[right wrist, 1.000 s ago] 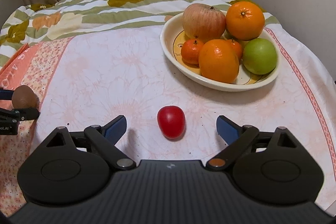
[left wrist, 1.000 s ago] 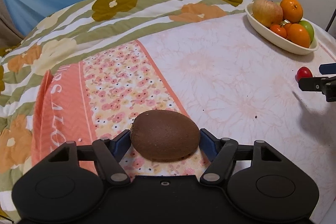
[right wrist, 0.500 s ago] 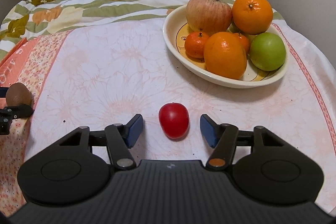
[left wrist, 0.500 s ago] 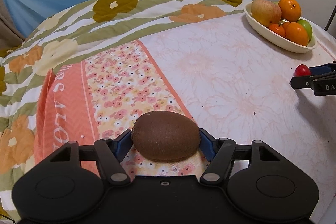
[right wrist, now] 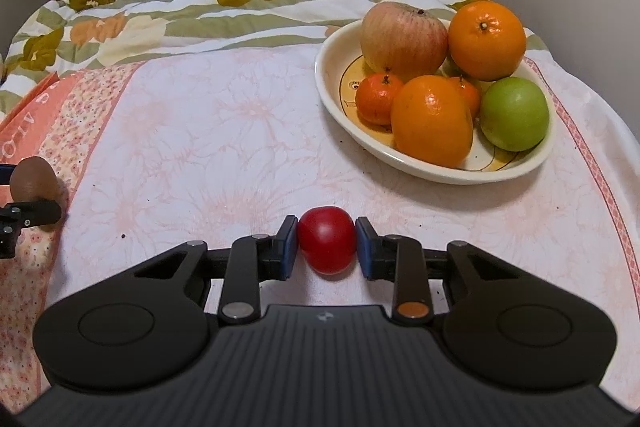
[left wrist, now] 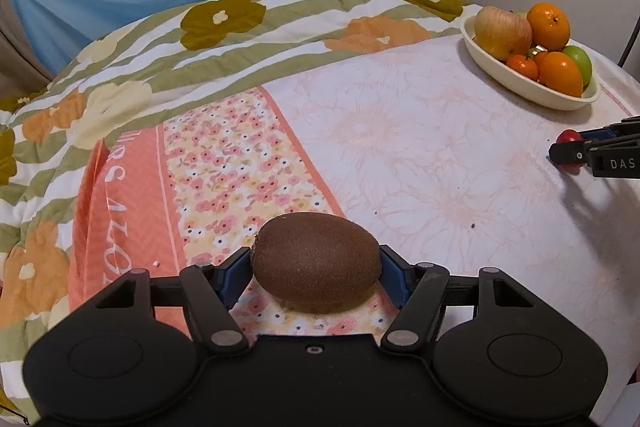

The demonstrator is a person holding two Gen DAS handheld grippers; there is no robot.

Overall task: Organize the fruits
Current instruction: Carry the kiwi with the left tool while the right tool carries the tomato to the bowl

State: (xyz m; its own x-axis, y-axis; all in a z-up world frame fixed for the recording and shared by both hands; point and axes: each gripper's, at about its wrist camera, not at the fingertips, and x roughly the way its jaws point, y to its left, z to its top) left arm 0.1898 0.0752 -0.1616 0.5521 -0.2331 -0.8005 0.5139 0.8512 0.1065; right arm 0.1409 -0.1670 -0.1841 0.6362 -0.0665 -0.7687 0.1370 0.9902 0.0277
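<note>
Left gripper [left wrist: 316, 263] has its blue pads against both ends of a brown kiwi [left wrist: 316, 261] resting on the floral strip of the bedspread [right wrist: 200, 131] towards its left edge; right gripper [right wrist: 327, 245] is clamped narrow on a small red tomato-like fruit [right wrist: 327, 239] at the near edge, short of the bowl [right wrist: 332, 83]. Risk: both fruits are smooth and rounded, so either could squirt from the pads on lifting. The bowl, at the far right corner, is already heaped, and an added fruit may roll off onto the soft cover.
</note>
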